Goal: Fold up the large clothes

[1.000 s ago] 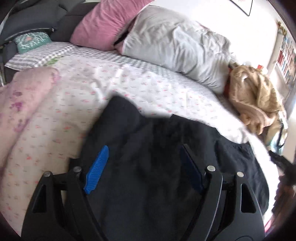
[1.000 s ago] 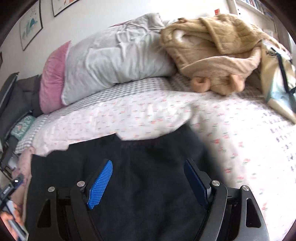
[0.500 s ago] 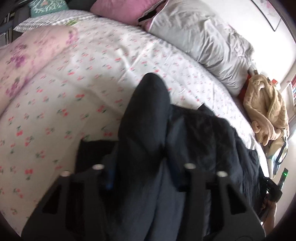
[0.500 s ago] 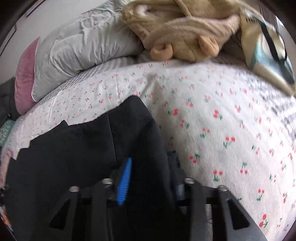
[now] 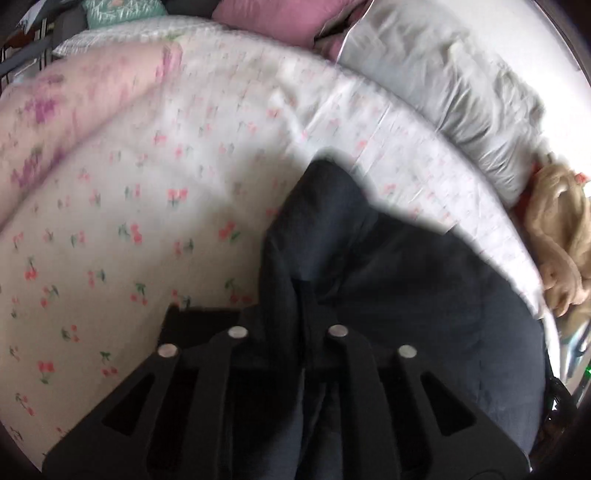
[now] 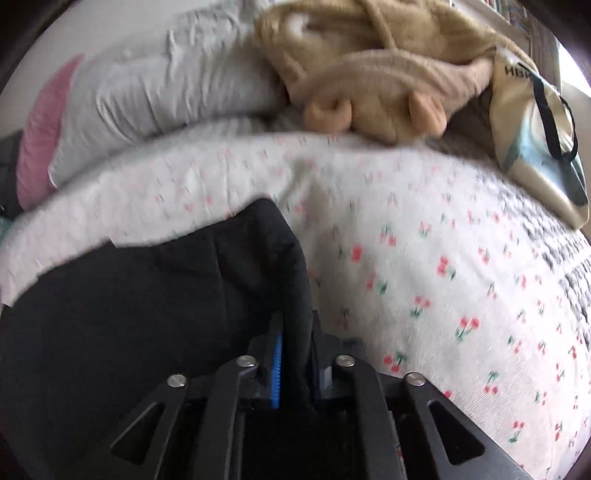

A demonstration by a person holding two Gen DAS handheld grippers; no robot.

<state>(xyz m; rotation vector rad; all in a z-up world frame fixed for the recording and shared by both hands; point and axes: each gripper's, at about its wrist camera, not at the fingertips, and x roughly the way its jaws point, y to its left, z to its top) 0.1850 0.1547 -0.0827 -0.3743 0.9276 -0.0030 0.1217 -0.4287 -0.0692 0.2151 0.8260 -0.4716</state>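
The garment point(image 6: 147, 314) lies on the bed point(image 6: 424, 277); pillows point(image 6: 166, 85) behind it, a robe point(image 6: 369, 74) apparently beside them.

**Count of things on the bed**

One dark garment point(image 5: 406, 295), at six o'clock. Two grippers: left gripper point(image 5: 288, 332) and right gripper point(image 6: 295, 354), each clamping a fold of it. Two pillows at twelve o'clock: one grey pillow point(image 5: 443, 74), one pink pillow point(image 5: 273, 14). One tan robe point(image 6: 369, 74). One bag point(image 6: 535, 129), at two o'clock.

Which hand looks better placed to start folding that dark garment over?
Probably the right tool: it pinches the dark garment at a free corner with bare bedsheet beside it. The left tool, also clamped, holds bunched cloth.
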